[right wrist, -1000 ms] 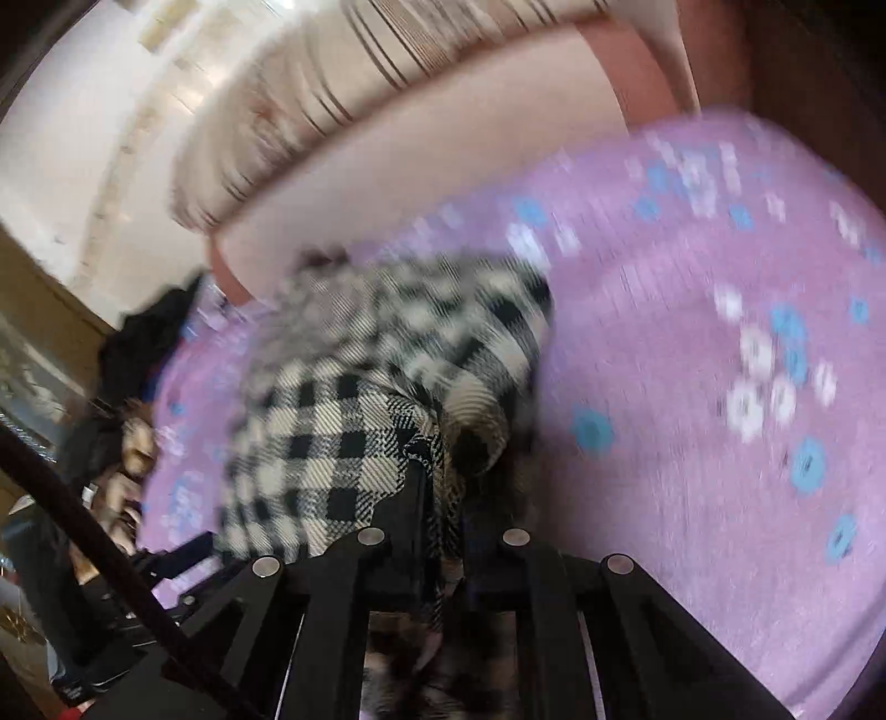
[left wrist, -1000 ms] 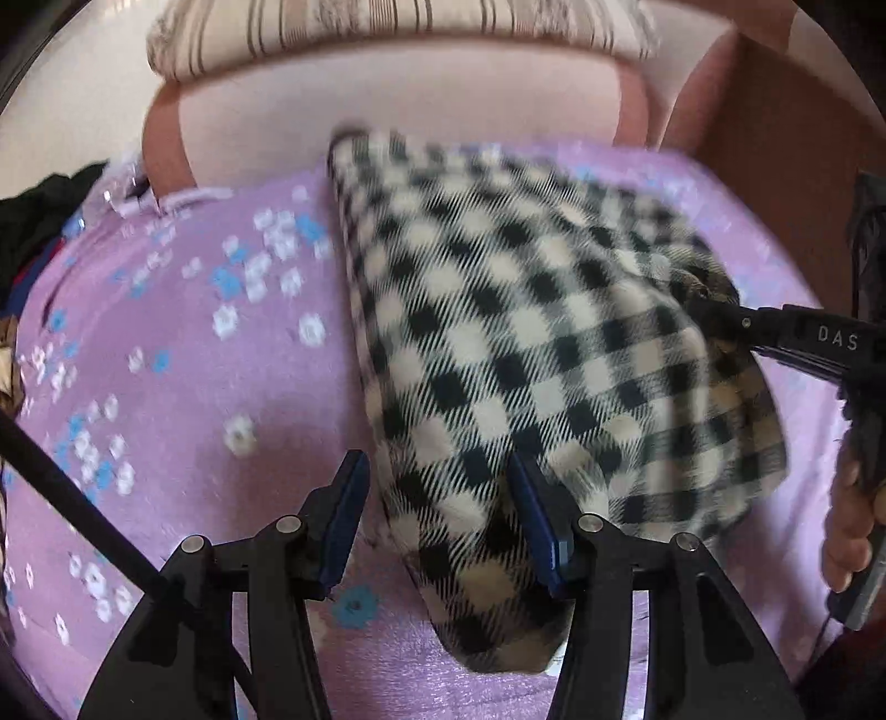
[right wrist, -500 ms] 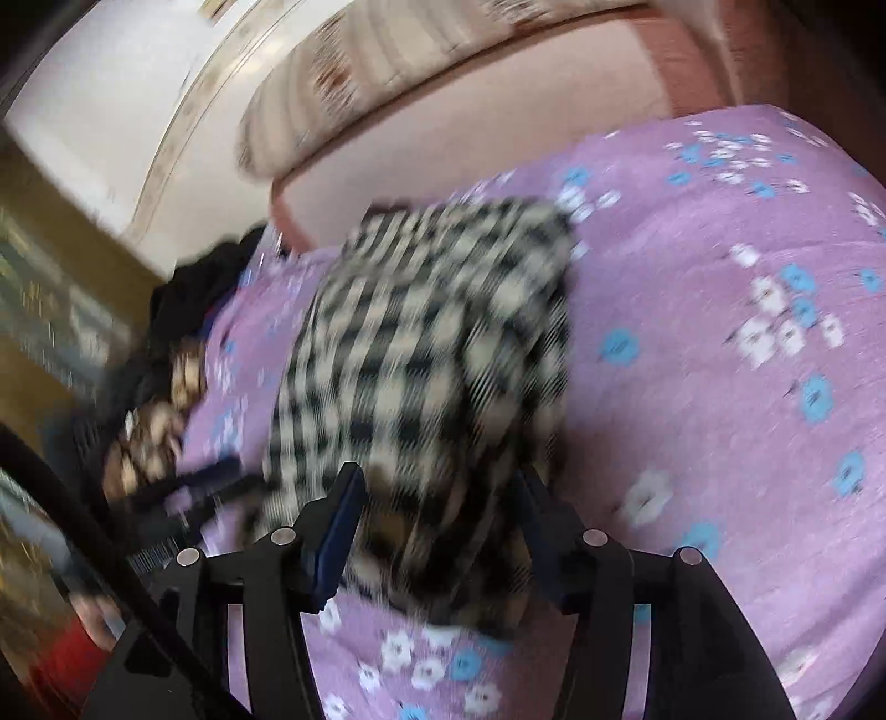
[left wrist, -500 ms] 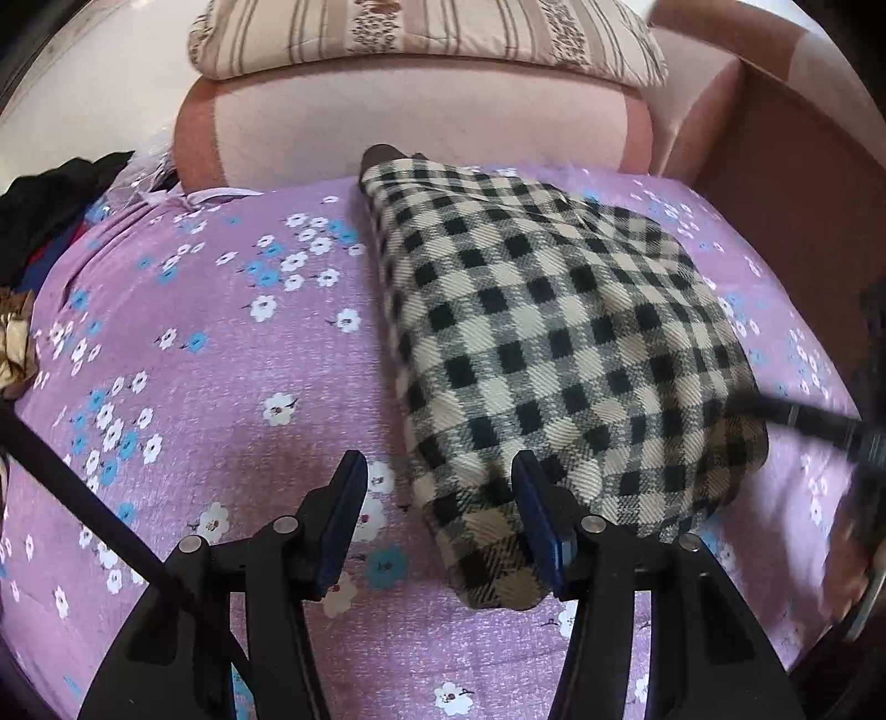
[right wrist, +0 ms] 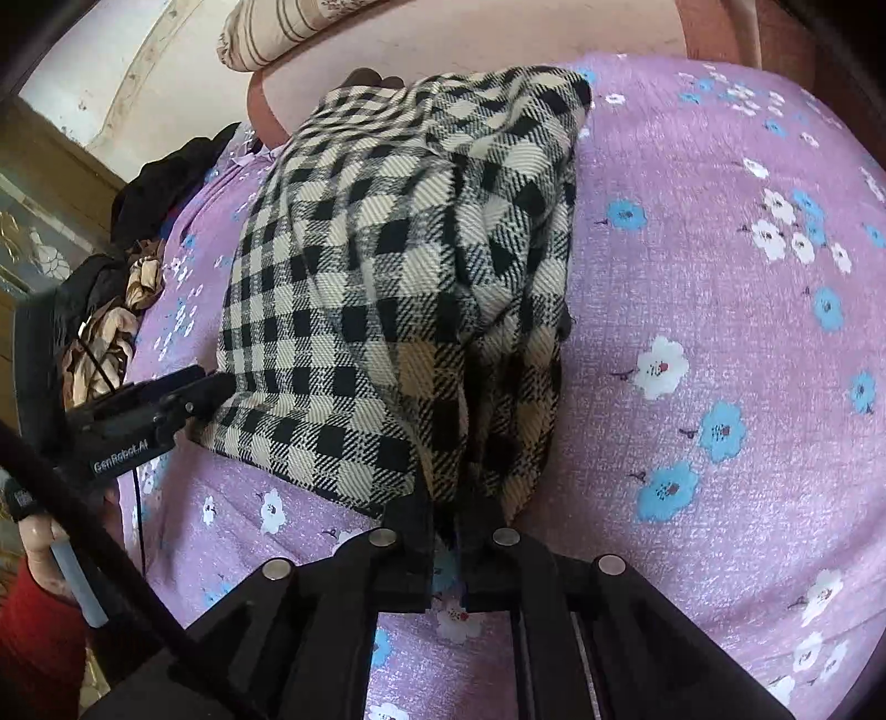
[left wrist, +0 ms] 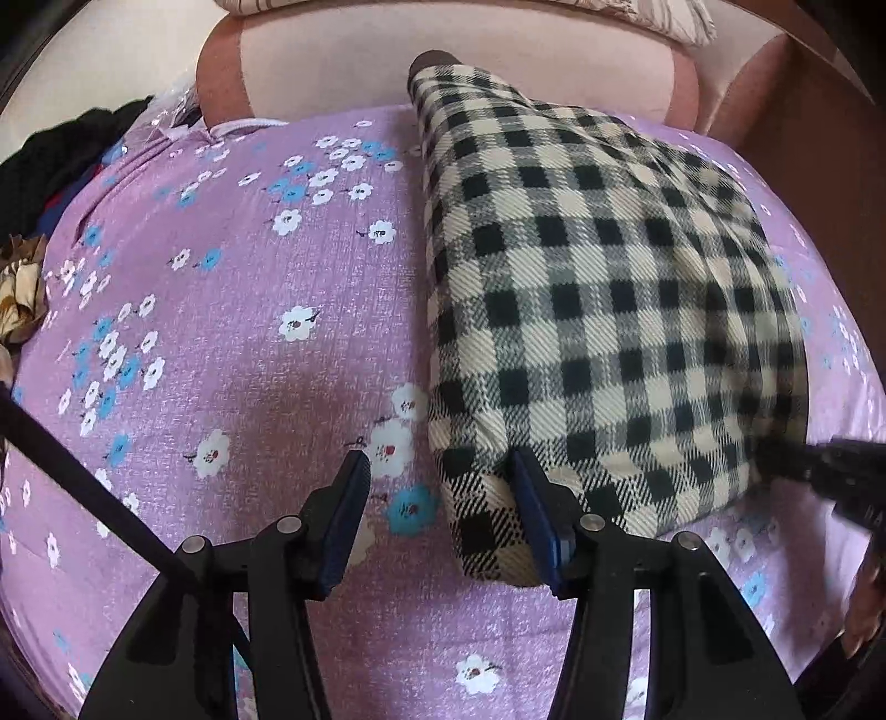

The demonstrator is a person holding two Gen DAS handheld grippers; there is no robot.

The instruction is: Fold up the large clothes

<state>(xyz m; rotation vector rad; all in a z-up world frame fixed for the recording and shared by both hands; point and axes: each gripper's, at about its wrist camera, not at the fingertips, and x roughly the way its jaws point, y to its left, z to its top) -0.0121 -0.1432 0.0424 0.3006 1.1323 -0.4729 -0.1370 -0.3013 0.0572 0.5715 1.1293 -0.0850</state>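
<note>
Left tool [left wrist: 440, 512]: nearest the left wrist camera, its blue pads stand apart, released; the near left corner of the checked garment [left wrist: 598, 310] lies between them, and the right pad sits against the cloth while the left pad is clear of it.
Right tool [right wrist: 446, 512]: clenched on the near edge of the checked garment [right wrist: 398, 288], having just closed; bunched cloth rises from between its jaws. In the left wrist view it shows as a blurred dark shape [left wrist: 819, 471] at the garment's right edge.
Hand [right wrist: 41, 545]: a person's hand with a red sleeve holds the left tool's grip at the lower left of the right wrist view.
Checked garment: black and cream, folded into a thick bundle, lying on the bed, reaching from the tools to the headboard.
Bedsheet [left wrist: 221, 343]: purple with white and blue flowers, bare left of the garment.
Clothes pile [right wrist: 111, 288]: dark and tan pieces at the bed's left edge.
Headboard [left wrist: 443, 33]: pale pink, padded.
Pillow [right wrist: 310, 22]: striped, resting on top of the headboard.
</note>
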